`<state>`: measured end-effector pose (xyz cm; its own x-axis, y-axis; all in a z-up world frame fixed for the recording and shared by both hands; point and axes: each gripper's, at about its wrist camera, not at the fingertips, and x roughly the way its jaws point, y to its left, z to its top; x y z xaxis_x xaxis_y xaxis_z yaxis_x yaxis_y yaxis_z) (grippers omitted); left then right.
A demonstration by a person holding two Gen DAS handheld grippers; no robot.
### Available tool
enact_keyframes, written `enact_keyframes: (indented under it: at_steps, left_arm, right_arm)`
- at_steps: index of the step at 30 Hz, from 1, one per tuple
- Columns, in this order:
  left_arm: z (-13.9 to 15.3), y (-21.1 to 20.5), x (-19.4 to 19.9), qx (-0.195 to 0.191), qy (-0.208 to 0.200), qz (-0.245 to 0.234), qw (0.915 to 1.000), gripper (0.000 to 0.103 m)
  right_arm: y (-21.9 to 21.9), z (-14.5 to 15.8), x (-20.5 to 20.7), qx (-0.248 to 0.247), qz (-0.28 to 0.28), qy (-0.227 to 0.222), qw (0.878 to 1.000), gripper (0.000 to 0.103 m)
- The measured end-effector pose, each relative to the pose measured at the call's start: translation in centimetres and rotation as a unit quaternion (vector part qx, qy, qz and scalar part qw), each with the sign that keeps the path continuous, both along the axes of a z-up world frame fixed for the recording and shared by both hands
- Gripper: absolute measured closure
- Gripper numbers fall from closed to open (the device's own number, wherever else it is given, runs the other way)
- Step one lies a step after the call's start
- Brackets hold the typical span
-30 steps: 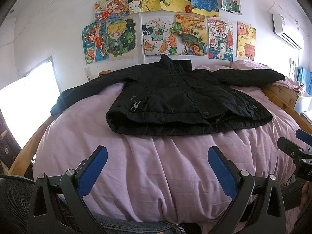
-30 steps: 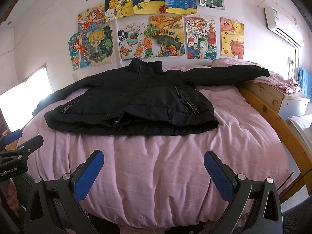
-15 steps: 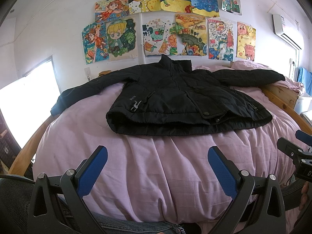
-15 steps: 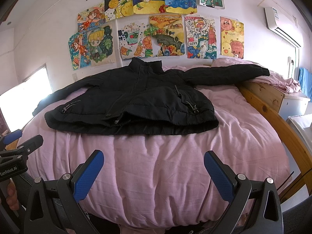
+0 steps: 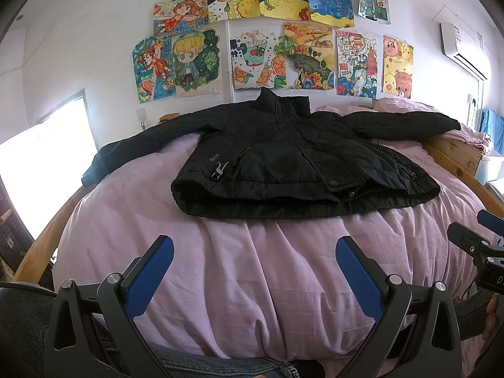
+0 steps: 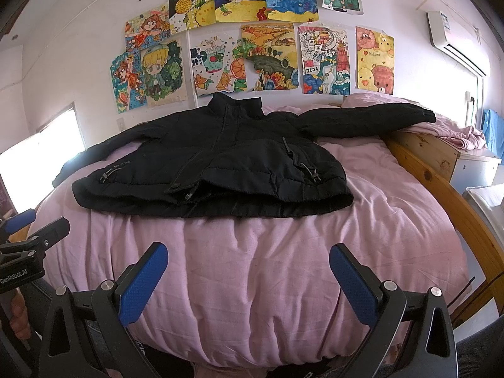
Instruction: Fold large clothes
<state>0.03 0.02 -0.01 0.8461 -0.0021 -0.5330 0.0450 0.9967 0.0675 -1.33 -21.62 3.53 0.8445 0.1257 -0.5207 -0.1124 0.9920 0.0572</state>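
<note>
Pink bedding (image 5: 252, 267) under a wall of drawings (image 5: 267, 31) — a black jacket (image 5: 283, 163) was laid flat on it.

Both claws were held low at the near edge, well short of the jacket's hem: the left gripper (image 5: 254, 263) and the right gripper (image 6: 249, 271) were spread wide and empty — the sleeves were stretched out ahead to either side.

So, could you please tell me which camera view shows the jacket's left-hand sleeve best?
The left wrist view: the left-hand sleeve of the black jacket runs in full down to its cuff at the edge of the pink duvet. In the right wrist view that sleeve is foreshortened, its end dark and hard to make out.
</note>
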Motion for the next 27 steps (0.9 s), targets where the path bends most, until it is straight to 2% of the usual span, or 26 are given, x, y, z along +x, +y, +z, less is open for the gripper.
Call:
enact_keyframes:
  at_steps: [8,15,18,22,27]
  left_arm:
    - [-0.5,0.0,0.6,-0.007,0.014,0.009,0.9998,0.002]
    - [0.7,1.3,0.4,-0.042,0.001,0.02,0.9989,0.002]
    - [2.5,1.6,0.5,-0.048,0.007,0.01,0.9988,0.002]
    - [6.7,1.8,0.7,-0.046,-0.005,-0.013,0.9988,0.002]
    - [12.9,1.7,2.3,-0.013,-0.012,-0.026,0.9995,0.002]
  right_arm:
    - [0.1,0.3,0.0,-0.008,-0.008,0.002,1.0,0.0]
    - [0.2,1.6,-1.0,-0.019,-0.022,-0.021,0.999,0.0]
    - [0.4,3.2,-1.6,-0.027,-0.028,-0.037,0.999,0.0]
    - [1.2,6.7,-3.7,-0.05,-0.021,-0.066,0.996,0.0]
    - [1.5,12.3,-2.8,-0.072,0.037,-0.059,0.995,0.0]
